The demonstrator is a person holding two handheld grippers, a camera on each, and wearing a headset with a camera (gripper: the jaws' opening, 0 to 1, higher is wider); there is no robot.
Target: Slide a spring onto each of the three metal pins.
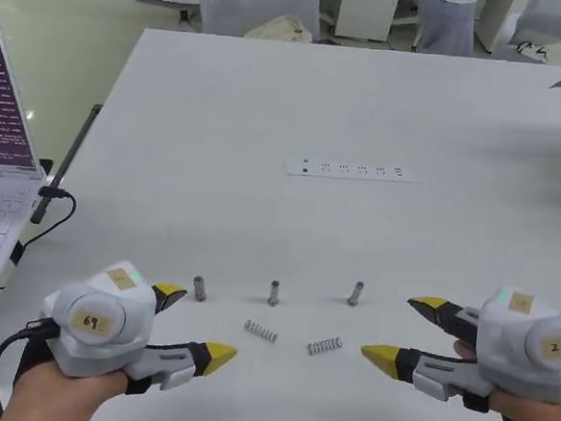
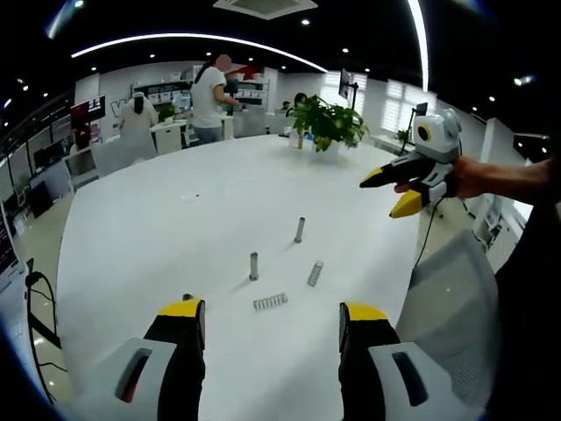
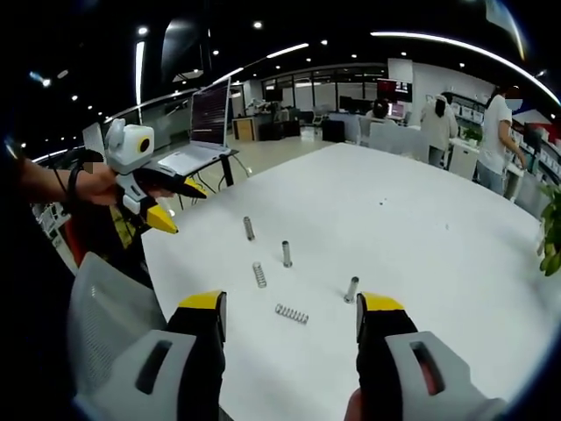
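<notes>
Ok, jaws wide and empty on both sides. The left gripper point(image 1: 193, 325) and right gripper point(image 1: 405, 330) hover low over the near edge of the tabletop point(image 1: 267, 123), yellow tips pointing inward at the parts. Between them lie two springs, flat: left spring point(image 1: 260, 331) and right spring point(image 1: 324, 346). Just behind them is a row of upright pins, well apart: left pin point(image 1: 199, 289), middle pin point(image 1: 274, 292), right pin point(image 1: 355, 293). All three are bare, so I'd say nothing is done yet and the step in hand is the first pick.

How I'd do it: right gripper takes the right spring, the nearest one. Pinch lightly across the coil near one end. It's thin open-wound wire and will likely squash, or roll on the smooth white top. Keep the far end free, tip it vertical, line the bore over the right pin and let it slide down. Approach from straight above. The pins look like short plain metal cylinders, probably free-standing, so a sideways knock could topple them.
</notes>
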